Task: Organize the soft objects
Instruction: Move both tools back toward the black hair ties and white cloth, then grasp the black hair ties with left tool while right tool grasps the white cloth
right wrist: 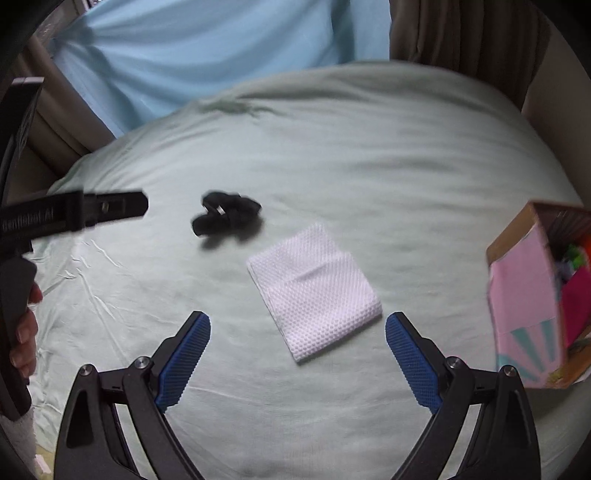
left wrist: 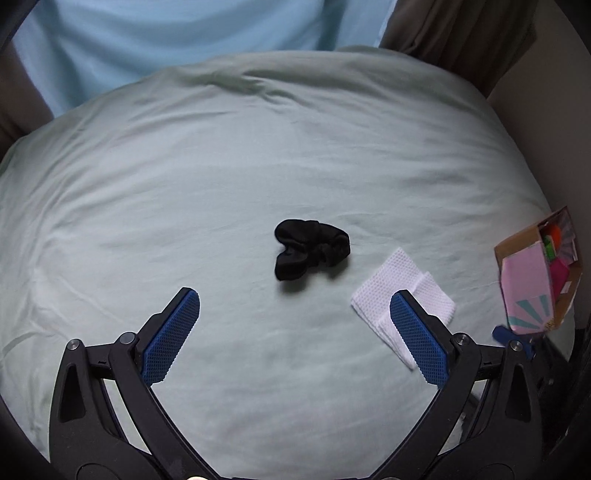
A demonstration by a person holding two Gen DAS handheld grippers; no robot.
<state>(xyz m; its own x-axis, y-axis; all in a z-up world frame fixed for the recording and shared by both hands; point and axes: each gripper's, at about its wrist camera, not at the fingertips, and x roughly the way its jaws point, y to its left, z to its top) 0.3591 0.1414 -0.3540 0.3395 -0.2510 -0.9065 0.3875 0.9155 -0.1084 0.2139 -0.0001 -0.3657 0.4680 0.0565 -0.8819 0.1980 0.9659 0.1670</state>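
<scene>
A crumpled black sock point(left wrist: 309, 248) lies in the middle of the pale green bed sheet point(left wrist: 221, 166); it also shows in the right wrist view point(right wrist: 225, 218). A folded white waffle cloth point(left wrist: 399, 291) lies to its right, also in the right wrist view point(right wrist: 314, 291). My left gripper point(left wrist: 294, 314) is open and empty, just short of the sock, its right finger over the cloth's edge. My right gripper point(right wrist: 297, 332) is open and empty, with the cloth just ahead between its fingers.
A pink cardboard box point(left wrist: 535, 280) holding colourful items stands at the bed's right edge, also in the right wrist view point(right wrist: 535, 306). The left gripper's body and the hand holding it point(right wrist: 22, 332) fill the right wrist view's left side. Light blue fabric point(left wrist: 184, 37) and brown curtains point(left wrist: 461, 33) are beyond the bed.
</scene>
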